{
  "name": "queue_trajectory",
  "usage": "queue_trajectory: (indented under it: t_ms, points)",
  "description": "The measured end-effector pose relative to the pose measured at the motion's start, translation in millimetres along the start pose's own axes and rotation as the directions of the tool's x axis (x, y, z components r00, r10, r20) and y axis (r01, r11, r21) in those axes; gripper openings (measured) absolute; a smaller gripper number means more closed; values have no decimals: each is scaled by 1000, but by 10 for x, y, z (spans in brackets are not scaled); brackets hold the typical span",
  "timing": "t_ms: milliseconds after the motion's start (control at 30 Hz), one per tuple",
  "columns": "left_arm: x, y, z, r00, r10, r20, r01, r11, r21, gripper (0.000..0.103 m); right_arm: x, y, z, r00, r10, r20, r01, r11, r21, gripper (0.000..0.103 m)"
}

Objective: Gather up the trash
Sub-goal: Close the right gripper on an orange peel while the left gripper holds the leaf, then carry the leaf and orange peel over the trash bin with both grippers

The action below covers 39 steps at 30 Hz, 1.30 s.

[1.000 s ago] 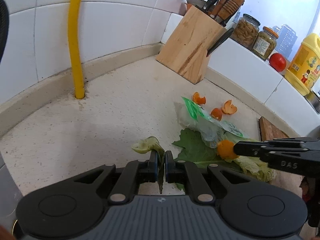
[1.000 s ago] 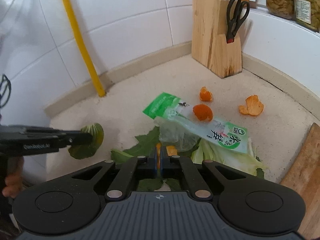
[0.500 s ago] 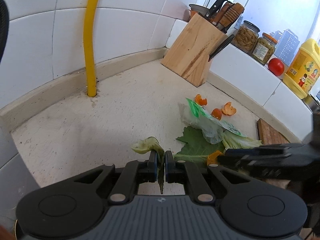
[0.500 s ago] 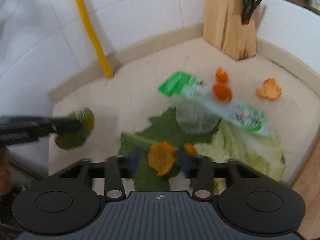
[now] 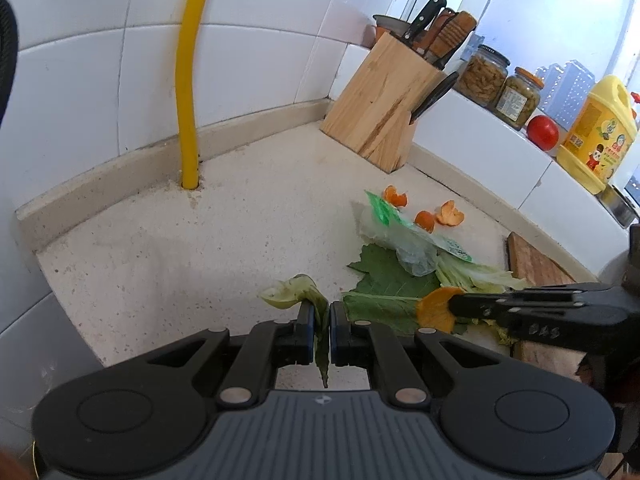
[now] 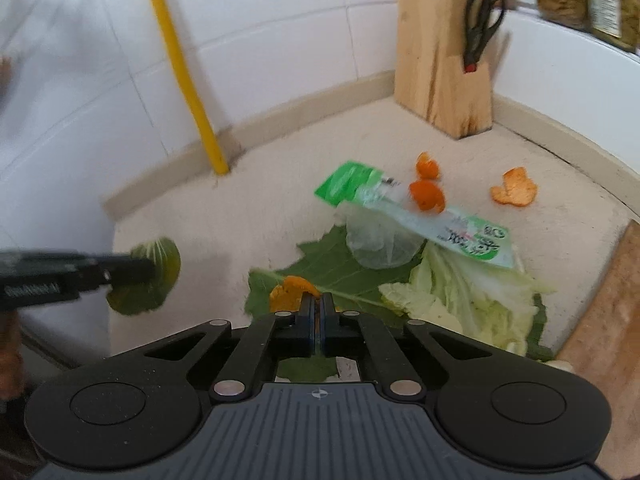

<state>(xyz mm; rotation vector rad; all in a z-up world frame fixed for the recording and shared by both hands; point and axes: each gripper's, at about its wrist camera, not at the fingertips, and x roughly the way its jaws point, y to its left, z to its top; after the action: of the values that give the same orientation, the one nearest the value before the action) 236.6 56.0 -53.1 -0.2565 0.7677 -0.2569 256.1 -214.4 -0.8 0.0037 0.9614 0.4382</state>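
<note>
My left gripper point(image 5: 321, 314) is shut on a wilted green leaf point(image 5: 294, 294), held above the counter's near left edge; from the right wrist view the same leaf point(image 6: 150, 280) hangs at the left gripper's tip. My right gripper point(image 6: 318, 306) is shut on an orange peel point(image 6: 292, 292), seen from the left as the peel point(image 5: 436, 308) at its black fingers. On the counter lie a big green leaf point(image 6: 320, 264), pale cabbage leaves point(image 6: 472, 300), a green-and-clear plastic wrapper point(image 6: 400, 208) and three orange peels point(image 6: 516, 190).
A wooden knife block point(image 5: 382, 102) stands in the far corner. A yellow pipe point(image 5: 190, 80) rises along the tiled wall. Jars point(image 5: 486, 76), a tomato point(image 5: 542, 132) and a yellow oil bottle point(image 5: 592, 136) line the ledge. A wooden board point(image 5: 536, 264) lies at right.
Both grippers have pulled back from the trash pile toward the counter's near edge. The right gripper's jaws looked apart around the peel half a second ago and are now shut on it.
</note>
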Motion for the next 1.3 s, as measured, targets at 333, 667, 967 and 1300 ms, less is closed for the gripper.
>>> queue_trajectory:
  t_ms: [333,667,967,1300]
  points:
    - [-210,-13,-29,999,5,33,-5,1000,11,7,-252,197,79,995,87,54,-88,996,23,3]
    - [-599,188,-139,994,77,76,-77,997,-13,7,-166,796,135,977,212,36,-210,975,-69,3]
    - [-1043,452,-316,980,166,109,-161,985,-55,8,-73,1381,114,949,316,-14,-315,938,-147,4]
    - [-1471,748,-550,961,254,113,-244,965,-98,8,53,1979,29,913,400,-79,-408,890,-205,4]
